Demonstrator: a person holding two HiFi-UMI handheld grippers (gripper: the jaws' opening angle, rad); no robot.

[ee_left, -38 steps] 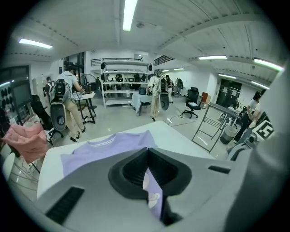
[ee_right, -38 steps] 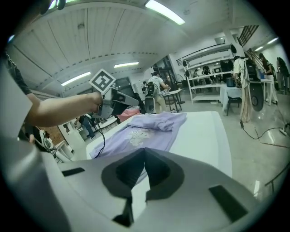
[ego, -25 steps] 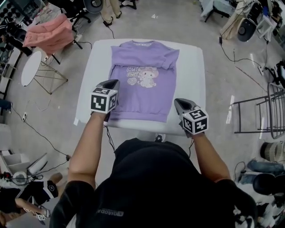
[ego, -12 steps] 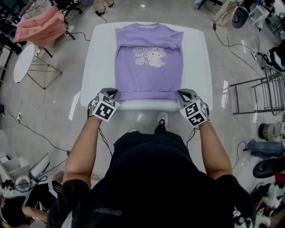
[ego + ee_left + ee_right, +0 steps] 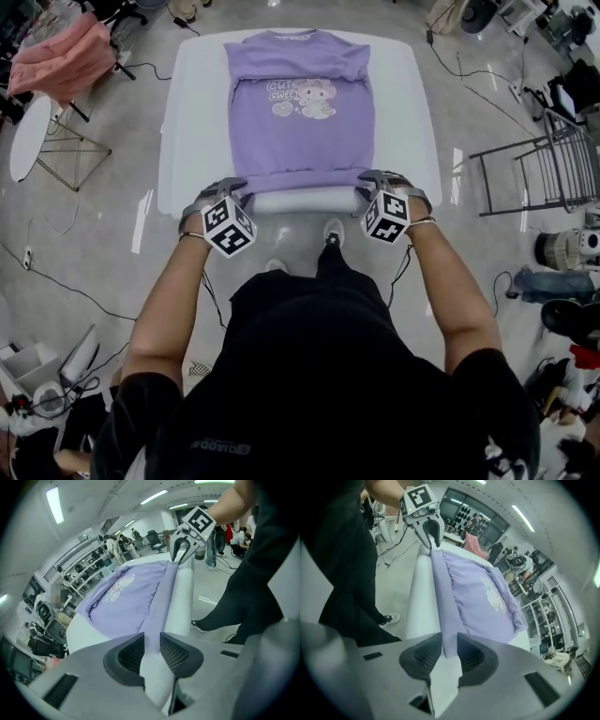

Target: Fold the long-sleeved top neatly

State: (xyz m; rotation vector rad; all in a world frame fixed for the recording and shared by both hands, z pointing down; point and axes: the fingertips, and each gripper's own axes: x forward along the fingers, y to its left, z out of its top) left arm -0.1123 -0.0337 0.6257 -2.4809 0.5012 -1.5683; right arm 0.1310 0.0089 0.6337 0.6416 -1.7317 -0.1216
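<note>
A lavender long-sleeved top [image 5: 302, 112] with a cartoon print lies flat on the white table [image 5: 192, 122], its sleeves folded across the chest. My left gripper [image 5: 225, 185] stands at the hem's near left corner and my right gripper [image 5: 375, 178] at the near right corner, both by the table's front edge. In the left gripper view the left gripper [image 5: 151, 641] has its jaws opening, with the hem [image 5: 157, 616] running into the gap. In the right gripper view the right gripper [image 5: 449, 644] is opening too, with the hem corner [image 5: 445, 620] between its pads.
A pink garment [image 5: 61, 56] hangs on a stand at the far left, next to a round white side table [image 5: 26, 136]. A metal rack [image 5: 553, 159] stands to the right. Cables trail over the floor. The person's shoe [image 5: 330, 230] is under the table's front edge.
Both grippers came down and in from above the table to the hem corners at the front edge. Both rolled, and their jaws went from shut to parted.
</note>
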